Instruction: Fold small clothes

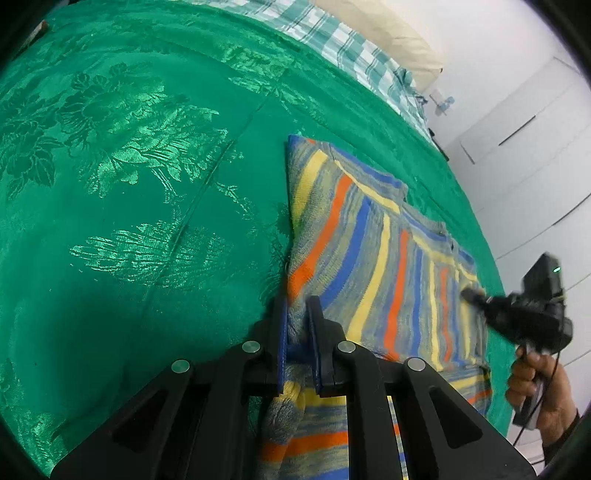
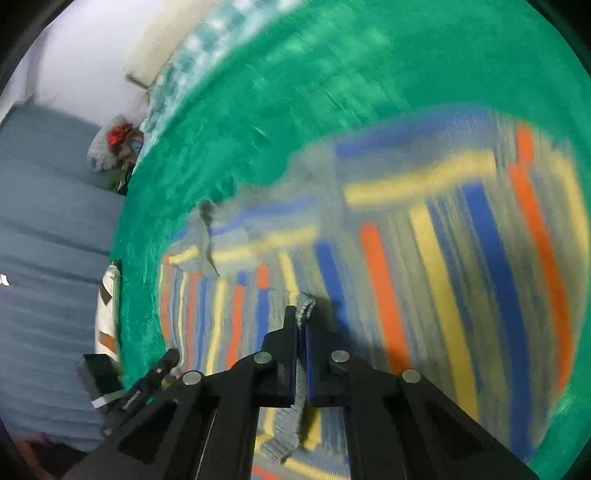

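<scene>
A shiny green bedspread (image 1: 140, 206) with a woven flower pattern covers the bed in front of you. Beyond its far edge lie a teal checked sheet (image 1: 347, 40) and a cream pillow (image 1: 388, 33), with white cupboard doors (image 1: 524, 122) to the right of them. In the right wrist view a grey-blue sofa (image 2: 48, 229) runs down the left side, past the edge of the bed.

The striped knitted garment (image 1: 373, 236), in bands of orange, blue, yellow and grey, lies on the bedspread. It spreads ahead of your left gripper (image 1: 297, 314) and off to its right.

Your left gripper is nearly closed, and its two fingers pinch a bunched fold at the near left edge of the garment. Fabric sits between the fingers and hangs down below them.

Your right gripper (image 2: 302, 325) is closed tight on a thin grey knitted edge of the same garment, which stands up between its fingers. The rest of the garment lies ahead of this gripper and to its right, blurred in that view.

From the left wrist view, the right gripper appears at the far right with its tip on the garment's right side, and your hand (image 1: 535, 384) wraps its handle.
</scene>
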### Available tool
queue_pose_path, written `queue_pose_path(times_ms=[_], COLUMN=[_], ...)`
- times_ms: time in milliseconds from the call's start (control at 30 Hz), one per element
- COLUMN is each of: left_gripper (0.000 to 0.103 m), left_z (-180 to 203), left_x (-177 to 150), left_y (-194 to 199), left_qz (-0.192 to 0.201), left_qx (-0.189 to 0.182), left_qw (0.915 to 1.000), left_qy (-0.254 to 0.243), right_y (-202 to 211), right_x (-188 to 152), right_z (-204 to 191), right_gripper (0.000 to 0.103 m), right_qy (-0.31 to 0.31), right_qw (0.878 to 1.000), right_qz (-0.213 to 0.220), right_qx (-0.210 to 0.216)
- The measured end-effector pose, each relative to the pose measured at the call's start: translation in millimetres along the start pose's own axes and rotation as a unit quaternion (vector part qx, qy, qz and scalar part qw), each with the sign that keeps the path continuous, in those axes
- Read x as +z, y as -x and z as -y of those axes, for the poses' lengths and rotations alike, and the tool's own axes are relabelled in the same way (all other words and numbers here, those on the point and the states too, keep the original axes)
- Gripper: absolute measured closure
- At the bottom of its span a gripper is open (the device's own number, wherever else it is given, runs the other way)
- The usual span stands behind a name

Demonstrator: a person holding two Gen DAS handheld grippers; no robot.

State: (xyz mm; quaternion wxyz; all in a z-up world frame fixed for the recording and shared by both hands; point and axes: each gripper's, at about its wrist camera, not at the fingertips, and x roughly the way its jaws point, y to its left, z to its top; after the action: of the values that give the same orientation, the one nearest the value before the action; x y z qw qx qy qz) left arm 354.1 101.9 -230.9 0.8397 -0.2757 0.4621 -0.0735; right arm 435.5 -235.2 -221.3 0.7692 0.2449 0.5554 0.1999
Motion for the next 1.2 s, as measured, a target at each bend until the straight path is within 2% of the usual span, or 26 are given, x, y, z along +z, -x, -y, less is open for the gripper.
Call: queue_pose_path(times_ms=[100,167,267,300,333,367,400,467,533,633,700,733,833,1000,1133,1167,1200], left_gripper=[0.089,0.089,0.080,0.071,0.058,0.053,0.045,0.044,0.044,0.046,0.045,0.045,0.045,0.041,0.038,0.038,0.037], left_z=[1,4,10,13,17,21,26,33,39,42,42,42,43,47,51,50,49], left_x=[-4,-6,-4,-2,0,3,6,11,16,17,15,14,13,10,10,11,11], left_y=[3,4,7,10,15,21,25,26,17,-6,-10,-10,-10,-16,-10,-5,3], left_qz=[0.010,0.014,0.006,0.003,0.007,0.016,0.023,0.023,0.007,-0.020,-0.015,-0.011,-0.011,-0.009,-0.021,-0.022,-0.020], left_qx=[0.005,0.009,0.011,0.013,0.019,0.024,0.028,0.025,0.030,0.068,0.076,0.077,0.081,0.088,0.097,0.098,0.098], left_qw=[0.9999,0.9997,0.9997,0.9997,0.9995,0.9990,0.9983,0.9976,0.9967,0.9932,0.9922,0.9921,0.9912,0.9876,0.9856,0.9863,0.9874], left_qy=[-0.009,-0.016,-0.020,-0.021,-0.026,-0.035,-0.045,-0.061,-0.075,-0.093,-0.097,-0.099,-0.104,-0.129,-0.137,-0.131,-0.123], right_y=[15,3,-18,-14,-6,4,14,28,30,17,8,2,6,22,25,30,37], right_x=[10,12,9,7,5,4,1,-11,-29,-44,-46,-46,-48,-59,-57,-57,-59], right_z=[-24,-25,-9,-7,-6,-4,-1,1,4,4,9,13,10,1,6,4,0], right_gripper=[0.099,0.098,0.088,0.083,0.077,0.065,0.061,0.061,0.061,0.066,0.098,0.100,0.101,0.103,0.101,0.094,0.074], right_qy=[0.088,0.113,0.093,0.087,0.079,0.071,0.059,0.031,0.008,-0.001,-0.021,-0.034,-0.016,0.036,0.043,0.047,0.055], right_qw=[0.995,0.992,0.993,0.994,0.995,0.996,0.997,0.999,0.999,0.998,0.998,0.998,0.999,0.997,0.996,0.995,0.994], right_qz=[0.049,0.026,-0.020,-0.019,-0.008,0.000,0.004,-0.007,-0.037,-0.058,-0.051,-0.050,-0.044,-0.033,-0.029,-0.021,-0.010], right_qx=[-0.008,-0.041,-0.073,-0.070,-0.065,-0.058,-0.045,-0.005,0.036,0.021,0.020,0.021,0.004,-0.067,-0.073,-0.082,-0.091])
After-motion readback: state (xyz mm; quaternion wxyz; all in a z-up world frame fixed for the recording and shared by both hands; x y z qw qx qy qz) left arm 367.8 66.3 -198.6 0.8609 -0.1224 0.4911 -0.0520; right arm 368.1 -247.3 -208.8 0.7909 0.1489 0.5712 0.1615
